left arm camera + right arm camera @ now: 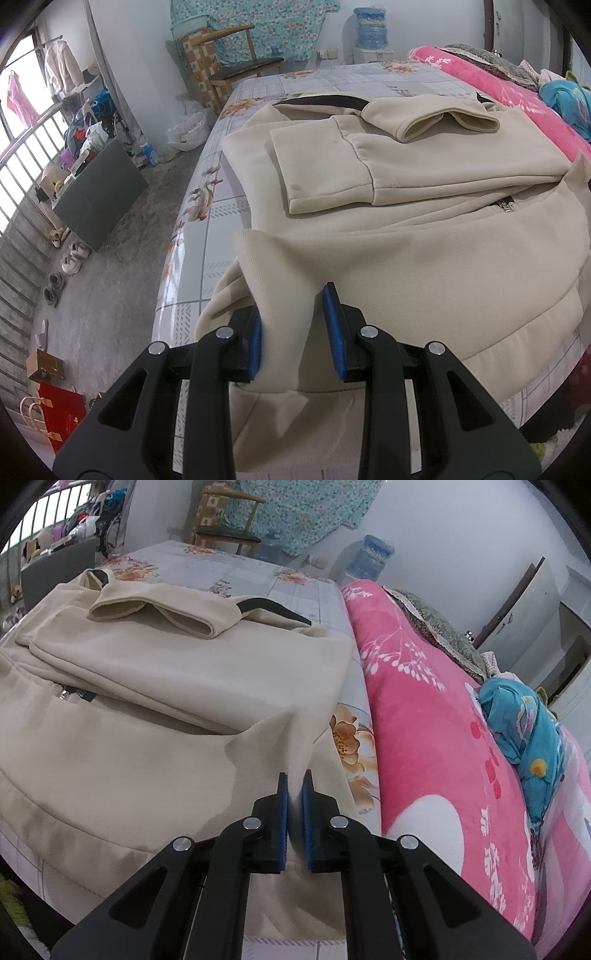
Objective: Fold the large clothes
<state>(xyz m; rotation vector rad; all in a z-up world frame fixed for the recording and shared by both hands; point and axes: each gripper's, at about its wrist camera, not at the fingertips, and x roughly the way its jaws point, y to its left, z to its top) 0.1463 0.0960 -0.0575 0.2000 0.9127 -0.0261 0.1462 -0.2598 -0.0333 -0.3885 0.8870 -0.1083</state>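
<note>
Beige jacket [424, 251], hem between both tongs

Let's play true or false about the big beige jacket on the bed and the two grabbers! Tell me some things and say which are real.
1. The beige jacket lies on the bed. True.
2. The right gripper is wide open and empty. False: it is shut on the jacket's cloth.
3. The left gripper has jacket cloth between its pads. True.
4. The blanket beside the jacket is green. False: it is pink with white patterns.
5. The jacket's sleeves are folded across its top. True.
</note>
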